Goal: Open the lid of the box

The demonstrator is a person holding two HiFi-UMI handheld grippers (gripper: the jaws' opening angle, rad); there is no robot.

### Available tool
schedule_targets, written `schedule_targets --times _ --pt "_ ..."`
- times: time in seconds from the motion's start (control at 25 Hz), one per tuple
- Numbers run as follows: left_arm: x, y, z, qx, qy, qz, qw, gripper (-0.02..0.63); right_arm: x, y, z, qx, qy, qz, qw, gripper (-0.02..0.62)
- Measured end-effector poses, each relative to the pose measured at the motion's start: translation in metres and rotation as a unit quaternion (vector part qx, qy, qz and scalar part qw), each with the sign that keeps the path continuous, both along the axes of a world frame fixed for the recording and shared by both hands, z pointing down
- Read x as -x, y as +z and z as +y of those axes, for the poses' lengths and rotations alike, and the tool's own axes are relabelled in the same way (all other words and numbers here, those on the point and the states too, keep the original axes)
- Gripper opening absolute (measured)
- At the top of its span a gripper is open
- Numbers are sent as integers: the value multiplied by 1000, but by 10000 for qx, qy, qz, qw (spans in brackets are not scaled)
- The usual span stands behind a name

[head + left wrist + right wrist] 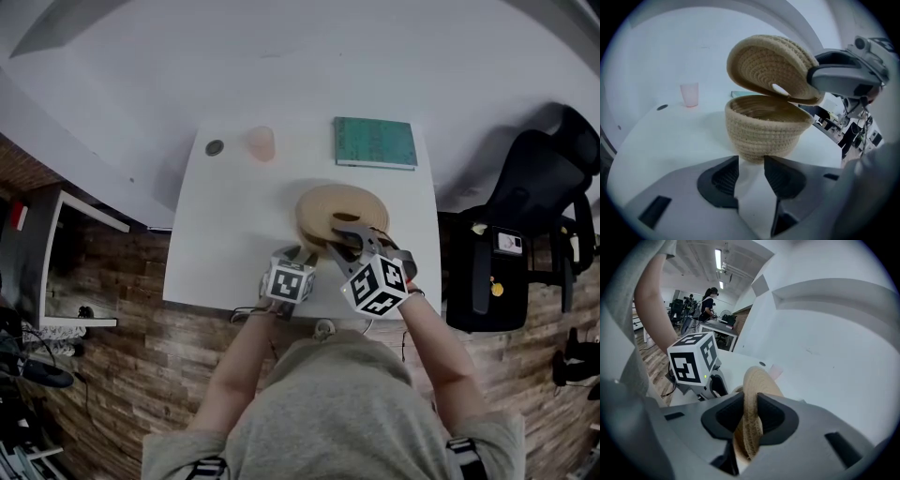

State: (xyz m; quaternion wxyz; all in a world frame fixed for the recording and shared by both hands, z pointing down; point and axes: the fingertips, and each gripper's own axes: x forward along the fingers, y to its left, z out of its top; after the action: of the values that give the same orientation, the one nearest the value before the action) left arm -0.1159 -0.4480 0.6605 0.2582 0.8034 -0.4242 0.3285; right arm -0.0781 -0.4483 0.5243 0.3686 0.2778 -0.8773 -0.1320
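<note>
Lifting is in hand: the lid (771, 70) is clamped by the fingers of the right gripper (749, 414), tilted over the box (764, 129); the fingers of the left gripper (751, 174) are spread, empty. Carrying the lid clear is needed next.

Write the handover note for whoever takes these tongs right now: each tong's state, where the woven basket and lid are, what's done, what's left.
Left tongs: open, empty, low over the white table, just short of the tan woven rope basket.
Right tongs: shut on the rim of the round woven rope lid.
Lid: tilted up above the basket, mouth showing; its low edge sits near the rim, contact unclear.
Done: lid gripped and raised.
Left: carry it clear, set it on the table.
</note>
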Motion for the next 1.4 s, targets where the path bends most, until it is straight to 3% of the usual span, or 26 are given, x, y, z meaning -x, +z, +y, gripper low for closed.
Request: schedule_targets --times 0.36,0.64,0.8,1.08,1.4 --pt "1 -28 1 -211 -108 211 9995 160 -21 -31 -12 -36 544 -694 9961 81" --pt "12 -51 11 -453 -317 422 9976 156 -46 -59 -14 -70 1190 -1673 9787 80" --pt "21 -67 21 -634 -538 571 9949 123 -70 -75 -8 -80 1672 -2263 9596 80" --pt "33 -98 52 -925 -797 838 9890 52 -109 -100 27 94 2412 -3408 9086 80" --pt "34 -137 97 -1332 -860 1034 9819 28 -123 -110 95 311 2602 -4189 8694 81"
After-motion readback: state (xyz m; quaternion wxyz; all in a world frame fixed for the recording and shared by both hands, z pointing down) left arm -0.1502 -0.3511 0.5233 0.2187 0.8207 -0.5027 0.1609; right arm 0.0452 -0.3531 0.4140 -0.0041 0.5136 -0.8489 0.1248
